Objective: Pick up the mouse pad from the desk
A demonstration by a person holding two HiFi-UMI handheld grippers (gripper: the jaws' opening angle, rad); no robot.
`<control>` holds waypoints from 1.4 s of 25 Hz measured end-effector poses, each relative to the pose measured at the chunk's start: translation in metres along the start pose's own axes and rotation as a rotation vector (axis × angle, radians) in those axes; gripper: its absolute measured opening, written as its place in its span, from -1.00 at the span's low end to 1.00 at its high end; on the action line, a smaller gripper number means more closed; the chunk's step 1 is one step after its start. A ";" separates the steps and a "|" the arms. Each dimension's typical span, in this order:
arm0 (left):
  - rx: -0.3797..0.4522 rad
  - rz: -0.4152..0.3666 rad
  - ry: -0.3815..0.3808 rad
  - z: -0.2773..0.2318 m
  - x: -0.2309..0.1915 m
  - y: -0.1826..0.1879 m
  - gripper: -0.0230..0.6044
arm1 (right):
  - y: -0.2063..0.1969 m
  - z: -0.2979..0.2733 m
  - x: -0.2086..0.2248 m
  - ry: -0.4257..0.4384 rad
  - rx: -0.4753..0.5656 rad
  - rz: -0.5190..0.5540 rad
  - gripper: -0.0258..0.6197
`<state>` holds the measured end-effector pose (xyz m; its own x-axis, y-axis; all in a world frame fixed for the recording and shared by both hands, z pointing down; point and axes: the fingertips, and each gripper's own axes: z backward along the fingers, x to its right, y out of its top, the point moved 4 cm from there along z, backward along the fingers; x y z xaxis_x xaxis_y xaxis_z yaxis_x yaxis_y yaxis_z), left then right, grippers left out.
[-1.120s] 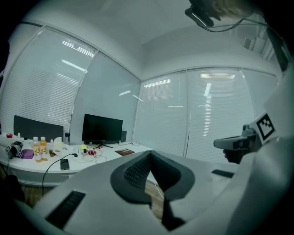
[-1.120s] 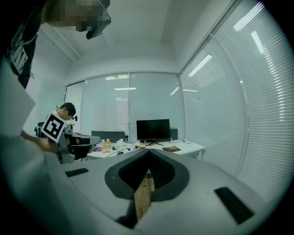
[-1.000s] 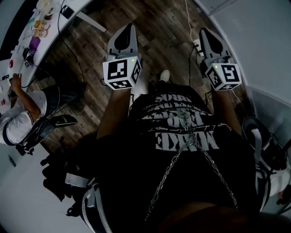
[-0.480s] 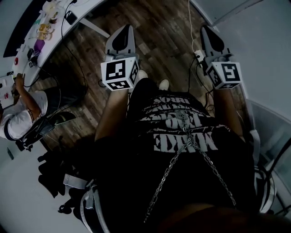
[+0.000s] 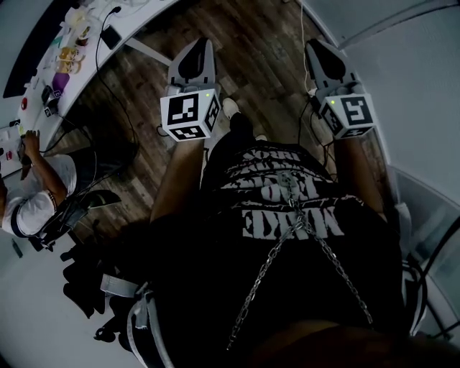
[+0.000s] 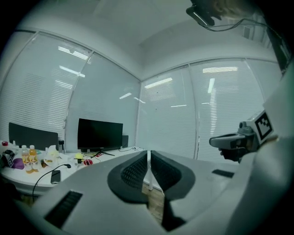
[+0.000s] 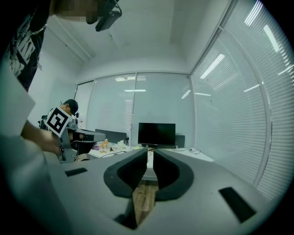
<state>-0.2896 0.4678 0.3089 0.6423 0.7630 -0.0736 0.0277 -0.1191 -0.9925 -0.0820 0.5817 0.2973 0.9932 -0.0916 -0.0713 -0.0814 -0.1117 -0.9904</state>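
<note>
Wood floor (image 5: pixel 244 43) lay under both grippers, well apart from the desk (image 5: pixel 140 16). The left gripper (image 6: pixel 149 156) had its jaws pressed together on nothing, and the right gripper (image 7: pixel 150 156) likewise (both empty). No view let me pick out the mouse pad; going by the task, it should lie somewhere on the desk. To do the approach well: close on the desk first, find the pad's free edge, spread one claw before reaching, come in low. Only the gripper views showed the jaws meeting and the monitor (image 6: pixel 99 134) upright on the desk; only the head view showed the floor between grippers and desk.
</note>
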 end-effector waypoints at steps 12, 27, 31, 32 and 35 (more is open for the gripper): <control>-0.071 0.009 -0.058 -0.097 -0.047 -0.006 -0.72 | 0.002 -0.101 0.041 -0.043 -0.033 -0.033 -0.84; 0.011 0.049 -0.099 -0.151 -0.121 0.030 -0.91 | 0.033 -0.184 0.044 -0.071 0.004 -0.033 -0.92; -0.002 0.057 -0.110 -0.163 -0.125 0.028 -0.91 | 0.034 -0.196 0.054 -0.076 -0.005 -0.027 -0.92; -0.008 0.061 -0.110 -0.168 -0.125 0.026 -0.91 | 0.033 -0.200 0.059 -0.076 -0.006 -0.032 -0.92; -0.029 0.069 -0.105 -0.183 -0.126 0.021 -0.91 | 0.028 -0.211 0.071 -0.066 -0.013 -0.050 -0.92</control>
<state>-0.2298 0.2531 0.3151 0.5597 0.8144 -0.1532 0.0093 -0.1910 -0.9815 -0.0314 0.3633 0.2891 0.9994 -0.0204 -0.0294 -0.0318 -0.1276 -0.9913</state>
